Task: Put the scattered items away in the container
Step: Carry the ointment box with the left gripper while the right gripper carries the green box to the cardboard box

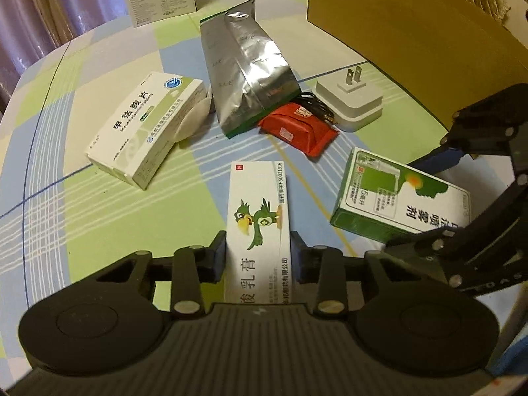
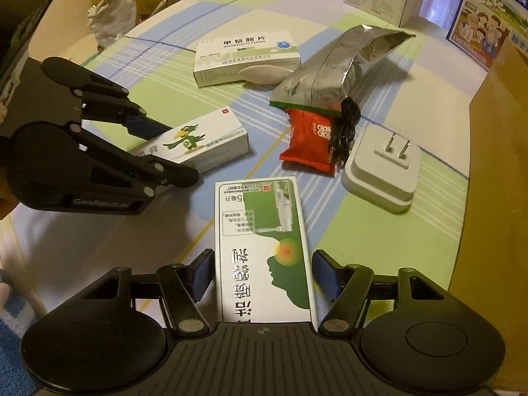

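L tongs [image 1: 258, 257]: pinched on the parrot box [image 1: 259, 211], pads flat on both long sides. R tongs [image 2: 262, 277]: astride the green box [image 2: 264, 247]; L pad touching, R pad shows a sliver of gap, so full grip can't be told. Both boxes seem to sit on the table [image 1: 109, 204].

L view, outward: white pill box [image 1: 145, 125] at 10 o'clock; foil bag [image 1: 246, 72], red packet [image 1: 298, 130] at 12; plug [image 1: 351, 105] at 1; cardboard container [image 1: 412, 39] at 2.

Progress: nothing seen inside; approx all items left.
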### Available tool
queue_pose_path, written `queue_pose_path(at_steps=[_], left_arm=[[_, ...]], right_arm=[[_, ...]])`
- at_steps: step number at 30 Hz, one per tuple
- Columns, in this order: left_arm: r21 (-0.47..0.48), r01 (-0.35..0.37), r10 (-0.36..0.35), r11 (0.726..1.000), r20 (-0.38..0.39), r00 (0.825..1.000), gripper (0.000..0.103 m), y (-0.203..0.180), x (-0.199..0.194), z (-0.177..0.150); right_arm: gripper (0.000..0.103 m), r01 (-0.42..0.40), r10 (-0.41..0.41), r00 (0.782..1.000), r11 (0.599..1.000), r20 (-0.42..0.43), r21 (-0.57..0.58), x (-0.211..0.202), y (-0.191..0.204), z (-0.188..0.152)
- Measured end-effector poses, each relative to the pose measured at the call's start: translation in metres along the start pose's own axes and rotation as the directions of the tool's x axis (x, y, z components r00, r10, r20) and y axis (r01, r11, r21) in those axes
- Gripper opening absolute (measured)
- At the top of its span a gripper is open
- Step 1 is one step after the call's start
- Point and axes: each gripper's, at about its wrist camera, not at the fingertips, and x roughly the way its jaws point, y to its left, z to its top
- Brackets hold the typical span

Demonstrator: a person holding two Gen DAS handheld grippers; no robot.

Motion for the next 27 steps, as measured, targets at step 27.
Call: queue_pose_path(at_steps=[27], left_arm=[[-0.078,0.036,-0.028,0.996,0.099,0.995,0.033,-0.046,-0.097,-0.003]], right_arm=[[0.053,0.064,-0.104,0.971,0.98,0.216,0.187,-0.125,-0.005,-0.028]])
